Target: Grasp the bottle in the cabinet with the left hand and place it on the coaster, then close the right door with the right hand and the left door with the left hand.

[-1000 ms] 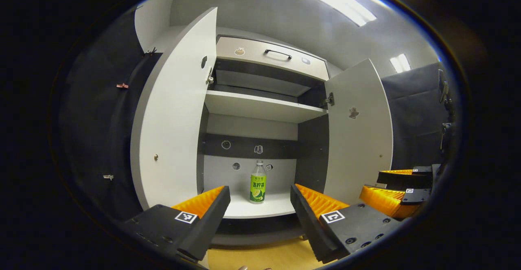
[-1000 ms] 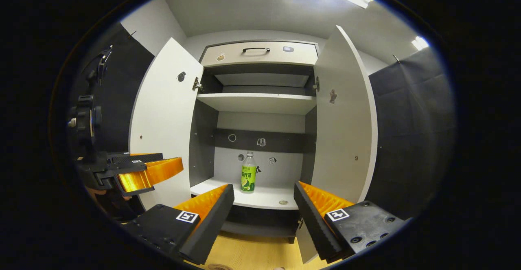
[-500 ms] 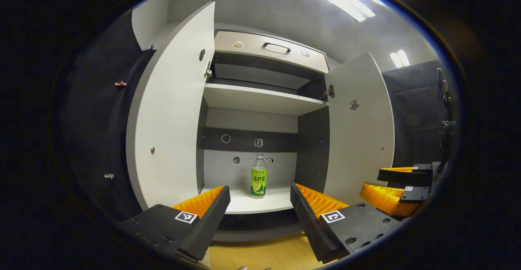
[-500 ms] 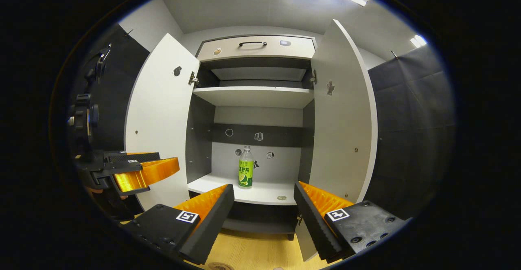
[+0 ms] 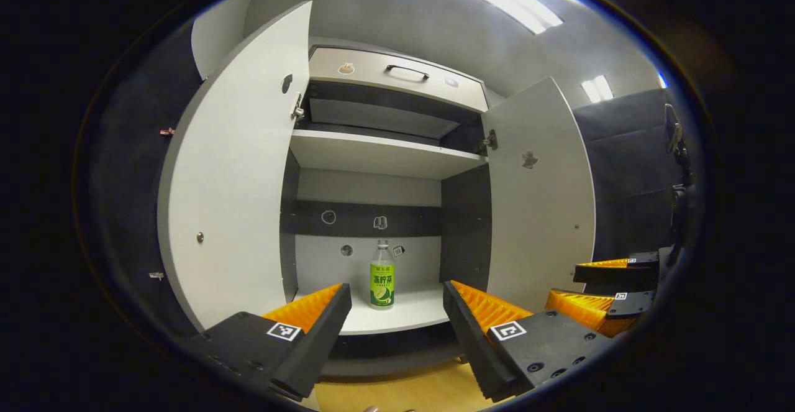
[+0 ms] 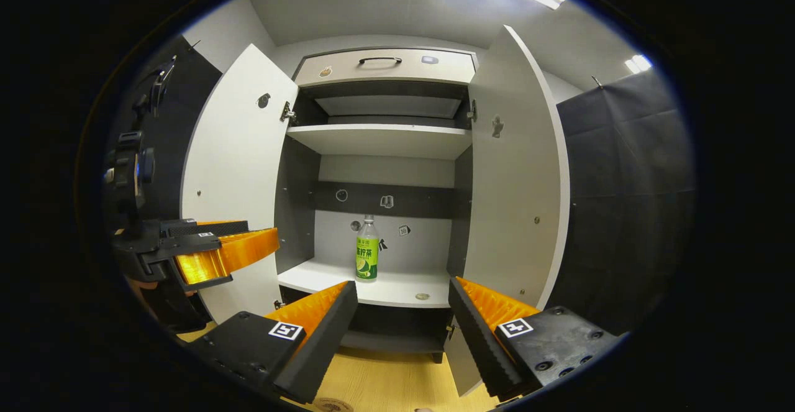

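Observation:
A clear bottle with a green label (image 5: 382, 275) stands upright on the lower shelf of the open cabinet, toward its back wall. My left gripper (image 5: 395, 289) is open and empty, well short of the shelf, with the bottle between its fingers in line of sight. The right gripper view shows the bottle (image 6: 367, 250) too. My right gripper (image 6: 402, 288) is open and empty in front of the cabinet. The left gripper (image 6: 261, 247) shows at the left of that view, beside the left door (image 6: 236, 169). The right door (image 6: 515, 169) stands wide open.
The cabinet has an upper shelf (image 5: 379, 154) and a top drawer with a dark handle (image 5: 407, 73). A small round disc (image 6: 422, 296) lies on the lower shelf. A wooden surface (image 6: 385, 387) lies below. The right gripper (image 5: 562, 283) sits by the right door (image 5: 540, 201).
Both grippers have eased a little closer to the cabinet, so the doors loom larger. The bottle has stayed in place and both grippers remain open.

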`<move>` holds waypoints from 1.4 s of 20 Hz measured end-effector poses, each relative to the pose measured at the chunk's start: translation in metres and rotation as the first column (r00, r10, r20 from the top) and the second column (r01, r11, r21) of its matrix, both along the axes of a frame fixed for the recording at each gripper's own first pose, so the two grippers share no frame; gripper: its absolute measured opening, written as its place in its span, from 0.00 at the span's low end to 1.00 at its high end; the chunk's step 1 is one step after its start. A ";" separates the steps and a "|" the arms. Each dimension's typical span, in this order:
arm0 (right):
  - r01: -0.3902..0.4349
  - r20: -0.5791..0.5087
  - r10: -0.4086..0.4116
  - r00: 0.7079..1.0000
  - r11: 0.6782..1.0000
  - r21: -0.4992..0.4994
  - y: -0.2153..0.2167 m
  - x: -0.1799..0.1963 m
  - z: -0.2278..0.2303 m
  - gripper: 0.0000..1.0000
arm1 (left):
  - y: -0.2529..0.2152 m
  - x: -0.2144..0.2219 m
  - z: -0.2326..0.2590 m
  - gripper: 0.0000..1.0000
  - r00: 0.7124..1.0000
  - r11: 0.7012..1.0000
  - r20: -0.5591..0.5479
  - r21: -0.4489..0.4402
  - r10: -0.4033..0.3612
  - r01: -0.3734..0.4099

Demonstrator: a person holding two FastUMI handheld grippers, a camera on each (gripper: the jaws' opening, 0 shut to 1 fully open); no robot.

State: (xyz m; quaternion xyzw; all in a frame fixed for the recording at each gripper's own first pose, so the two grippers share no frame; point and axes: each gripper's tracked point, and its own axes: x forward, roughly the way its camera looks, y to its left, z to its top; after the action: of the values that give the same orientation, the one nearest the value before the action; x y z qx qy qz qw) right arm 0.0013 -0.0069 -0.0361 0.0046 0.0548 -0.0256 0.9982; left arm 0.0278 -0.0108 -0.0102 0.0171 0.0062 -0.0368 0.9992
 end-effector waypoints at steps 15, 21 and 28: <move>-0.185 -0.013 0.185 0.983 0.982 0.044 -0.015 0.068 -0.036 0.98 | -0.006 0.160 -0.026 0.95 0.999 0.998 0.033 0.041 0.042 -0.044; -0.324 -0.002 0.324 0.946 0.946 0.033 0.016 0.083 -0.045 0.98 | 0.002 0.225 -0.051 0.95 0.997 0.995 0.058 0.080 0.051 -0.055; -0.357 -0.002 0.357 0.934 0.933 0.033 0.020 0.107 -0.054 0.98 | 0.009 0.290 -0.089 0.91 0.998 0.993 0.043 0.107 0.038 -0.042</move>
State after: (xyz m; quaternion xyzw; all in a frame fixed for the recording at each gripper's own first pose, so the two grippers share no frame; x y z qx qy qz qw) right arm 0.1087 0.0129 -0.0904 0.0106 0.0593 0.1570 0.9858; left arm 0.3177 -0.0022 -0.0994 0.0716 -0.0120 -0.0159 0.9972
